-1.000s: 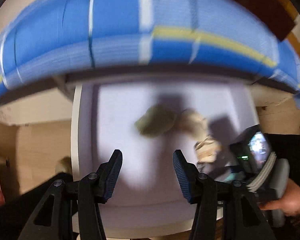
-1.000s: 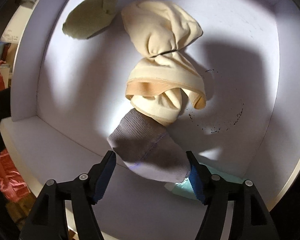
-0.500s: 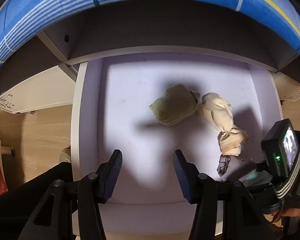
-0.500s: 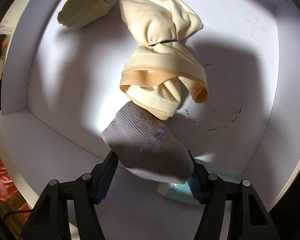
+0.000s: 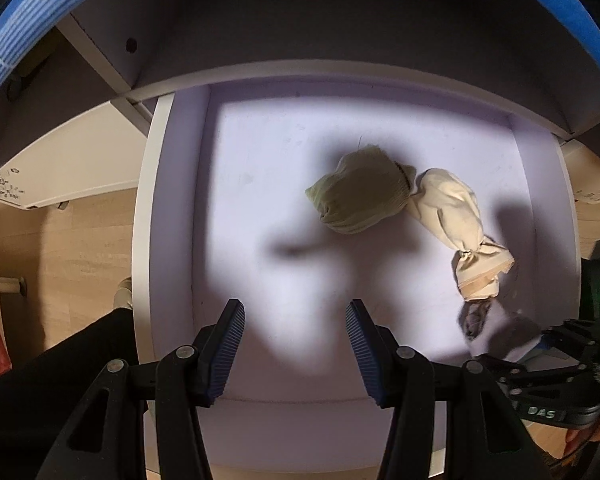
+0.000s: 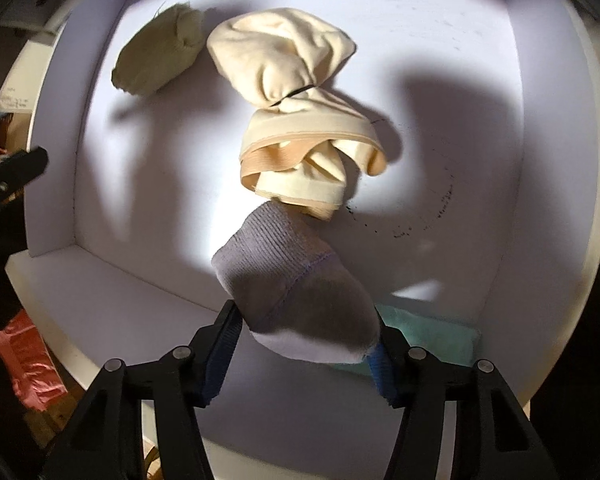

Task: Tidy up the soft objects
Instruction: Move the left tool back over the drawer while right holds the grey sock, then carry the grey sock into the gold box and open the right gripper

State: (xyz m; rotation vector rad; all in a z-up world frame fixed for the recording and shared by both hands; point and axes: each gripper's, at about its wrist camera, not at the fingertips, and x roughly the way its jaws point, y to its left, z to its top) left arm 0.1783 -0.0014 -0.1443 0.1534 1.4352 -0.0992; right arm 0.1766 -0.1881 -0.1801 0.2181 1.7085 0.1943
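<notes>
The white drawer takes up most of both views, its floor lit in patches and crossed by shadows. On that floor the cream bundle, tied at its waist, lies in the middle with the green roll just beside it at the far left; a teal cloth lies flat in the near right corner. The grey sock sits at the near edge, its far end touching the cream bundle. The right gripper has just been closing and its jaws now press on the sock's white end. A good lift probably needs a firm pinch and a straight rise, so the sock does not drag the bundle. The left gripper hovers over bare floor with jaws apart and empty, well placed to steady the bundle.
</notes>
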